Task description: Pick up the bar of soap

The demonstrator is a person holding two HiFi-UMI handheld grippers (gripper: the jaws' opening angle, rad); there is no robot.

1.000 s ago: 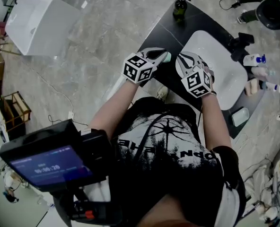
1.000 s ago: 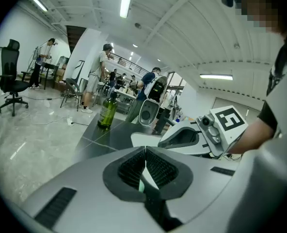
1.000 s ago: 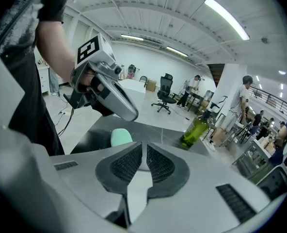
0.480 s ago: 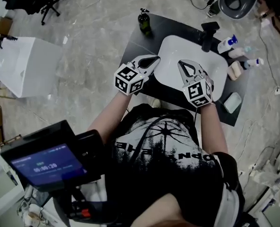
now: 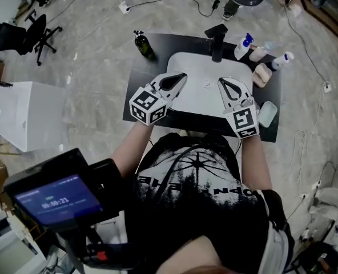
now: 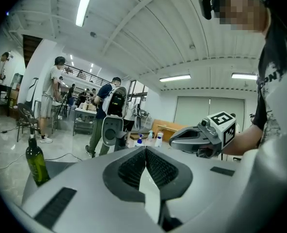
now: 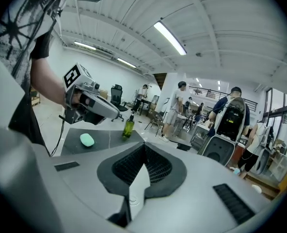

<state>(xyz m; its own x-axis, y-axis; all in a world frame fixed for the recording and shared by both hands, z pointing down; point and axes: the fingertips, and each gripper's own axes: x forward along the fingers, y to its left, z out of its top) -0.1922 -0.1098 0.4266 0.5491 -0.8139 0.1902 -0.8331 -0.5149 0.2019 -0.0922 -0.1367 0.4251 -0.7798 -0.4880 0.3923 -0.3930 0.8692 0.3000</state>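
The bar of soap (image 7: 87, 140) is mint green and lies on the black counter (image 7: 104, 142), to the left of the white sink (image 5: 200, 73). In the head view my left gripper hides it. My left gripper (image 5: 183, 76) hovers over the sink's left rim, shut and empty; in its own view the jaws (image 6: 145, 149) meet with nothing between them. My right gripper (image 5: 221, 82) hangs over the sink's right side, also shut and empty (image 7: 144, 147). The soap lies just below the left gripper's body (image 7: 92, 106) in the right gripper view.
A dark green bottle (image 5: 144, 44) stands at the counter's back left corner. A black faucet (image 5: 217, 41) rises behind the sink, with spray bottles (image 5: 244, 46) and a pale dish (image 5: 268, 114) on the right. A white box (image 5: 26, 116) sits on the floor at left. People stand beyond.
The head view has swung so the counter now sits straight ahead. Both grippers have moved apart, from beside the sink to over it. A green patch beside the left gripper is no longer visible.
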